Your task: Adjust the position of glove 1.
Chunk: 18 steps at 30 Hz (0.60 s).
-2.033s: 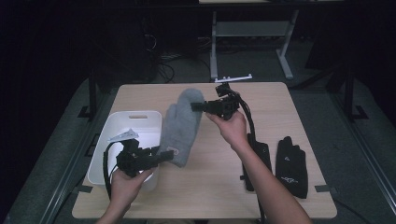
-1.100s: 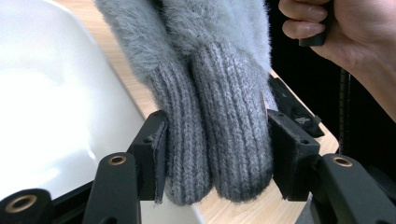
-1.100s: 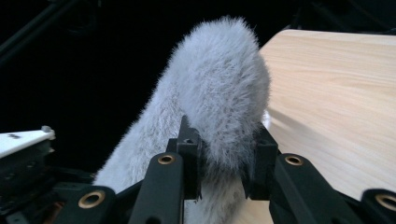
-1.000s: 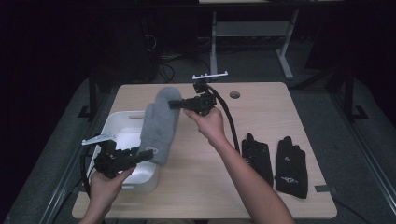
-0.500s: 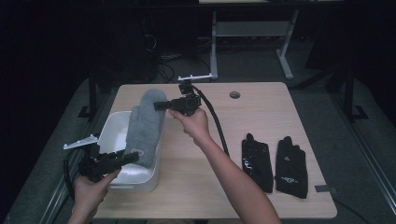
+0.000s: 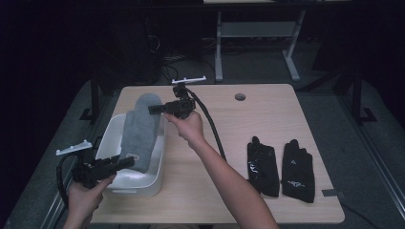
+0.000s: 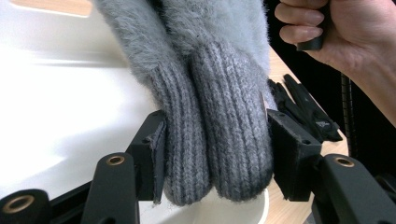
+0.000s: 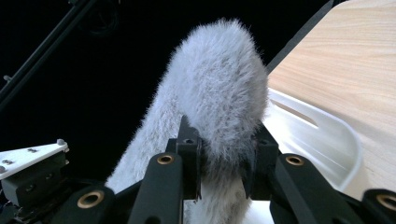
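A pair of grey fuzzy mittens [image 6: 140,128] hangs slanted over the white bin [image 6: 143,183] at the table's left. My left gripper [image 6: 125,163] is shut on their ribbed cuffs; in the left gripper view both cuffs [image 7: 219,130] sit side by side, squeezed between the pads of that gripper [image 7: 215,158]. My right gripper [image 6: 153,109] is shut on the fluffy top end, and the right gripper view shows the fur [image 8: 215,93] bulging above the jaws of this gripper [image 8: 222,158]. The mittens' lower part is inside the bin [image 7: 60,93].
Two black gloves [image 6: 262,164] [image 6: 297,171] lie flat at the right of the wooden table [image 6: 267,119], also seen past the cuffs as black gloves [image 7: 303,109]. A cable hole [image 6: 240,97] is at the back. The right gripper's cable [image 6: 212,129] trails across the table.
Both hands have moved left, carrying the mittens from the table's middle to over the white bin. Both grips on the mittens have held.
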Tool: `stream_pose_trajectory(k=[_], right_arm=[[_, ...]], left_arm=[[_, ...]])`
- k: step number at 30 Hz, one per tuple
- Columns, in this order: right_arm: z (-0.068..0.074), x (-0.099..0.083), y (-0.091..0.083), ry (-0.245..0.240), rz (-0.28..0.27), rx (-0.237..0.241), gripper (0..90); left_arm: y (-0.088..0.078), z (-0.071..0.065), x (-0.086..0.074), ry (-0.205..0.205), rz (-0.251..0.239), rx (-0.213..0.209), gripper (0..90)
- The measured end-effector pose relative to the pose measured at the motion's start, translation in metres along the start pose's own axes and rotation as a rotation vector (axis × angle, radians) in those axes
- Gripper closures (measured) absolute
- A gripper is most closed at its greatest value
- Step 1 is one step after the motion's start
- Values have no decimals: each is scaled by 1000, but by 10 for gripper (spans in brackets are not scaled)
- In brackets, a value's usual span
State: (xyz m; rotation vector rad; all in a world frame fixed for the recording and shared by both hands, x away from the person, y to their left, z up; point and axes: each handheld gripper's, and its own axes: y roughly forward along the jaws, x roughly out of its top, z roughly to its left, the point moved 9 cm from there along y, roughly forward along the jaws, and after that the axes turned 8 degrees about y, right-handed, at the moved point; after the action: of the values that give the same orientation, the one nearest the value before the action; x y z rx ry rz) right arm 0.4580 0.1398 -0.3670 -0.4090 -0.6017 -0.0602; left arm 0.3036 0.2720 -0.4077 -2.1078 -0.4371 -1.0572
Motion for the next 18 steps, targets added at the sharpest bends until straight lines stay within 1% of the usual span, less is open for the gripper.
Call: stream_pose_trajectory(k=[8, 12, 18], right_arm=[[3, -2, 22, -4, 26, -2, 718], [2, -4, 31, 3, 37, -4, 718], [-1, -6, 42, 2, 52, -10, 718]], left_arm=[[-9, 16, -8, -25, 9, 25, 436], [-12, 22, -12, -24, 20, 36, 433], [-14, 30, -16, -35, 33, 51, 430]])
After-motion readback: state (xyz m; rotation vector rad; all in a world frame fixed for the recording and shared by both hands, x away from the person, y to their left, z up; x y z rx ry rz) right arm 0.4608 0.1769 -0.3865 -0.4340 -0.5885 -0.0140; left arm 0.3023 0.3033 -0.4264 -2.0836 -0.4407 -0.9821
